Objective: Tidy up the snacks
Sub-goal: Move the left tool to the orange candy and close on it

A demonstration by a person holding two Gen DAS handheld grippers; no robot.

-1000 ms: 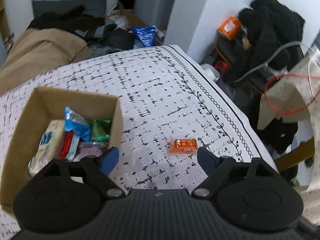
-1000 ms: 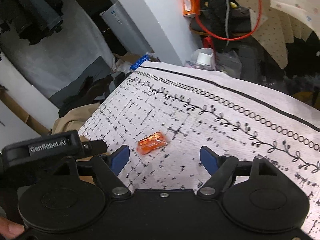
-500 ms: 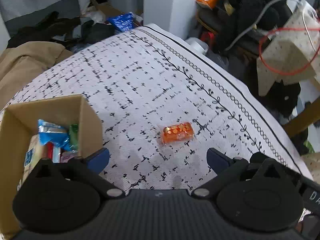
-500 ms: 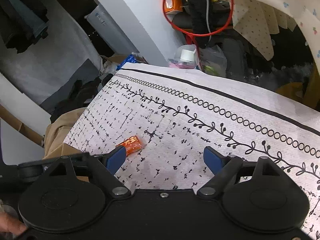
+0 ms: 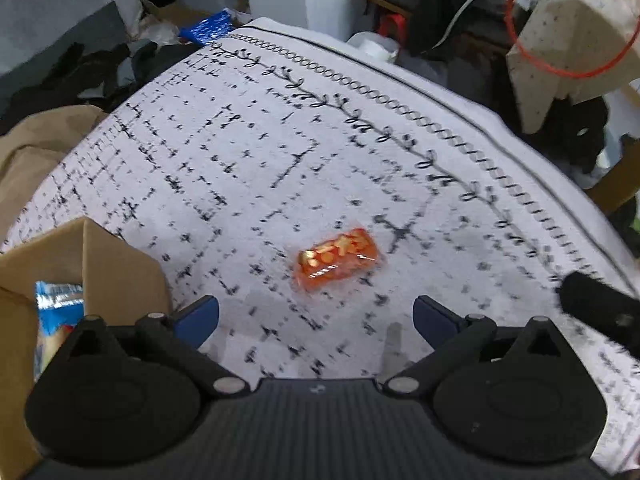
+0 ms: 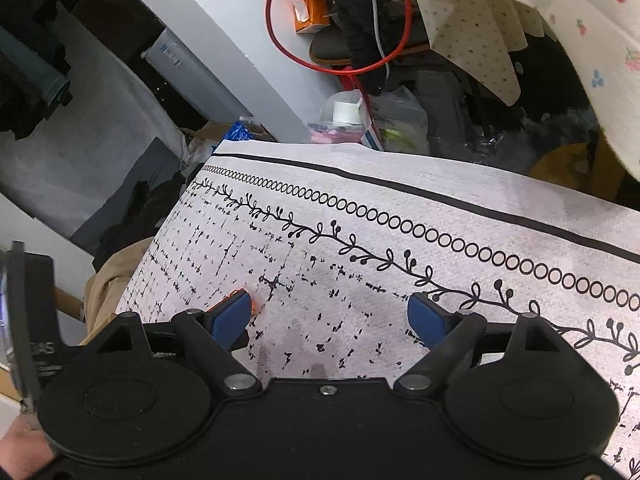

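The left gripper (image 5: pixel 316 318) is spread wide and holds nothing; the orange snack packet (image 5: pixel 337 255) lies flat on the patterned tablecloth (image 5: pixel 248 152) just ahead of its fingertips, untouched. The cardboard box (image 5: pixel 120 264) with a blue packet (image 5: pixel 56 300) sits to its left. The right gripper (image 6: pixel 330 316) is also spread wide and empty, the orange packet peeking out behind its left finger (image 6: pixel 232 314).

Patterned tablecloth (image 5: pixel 280 140) w/ black border, white wall (image 6: pixel 240 40), clothes pile (image 5: pixel 80 76), red cable (image 6: pixel 340 64)
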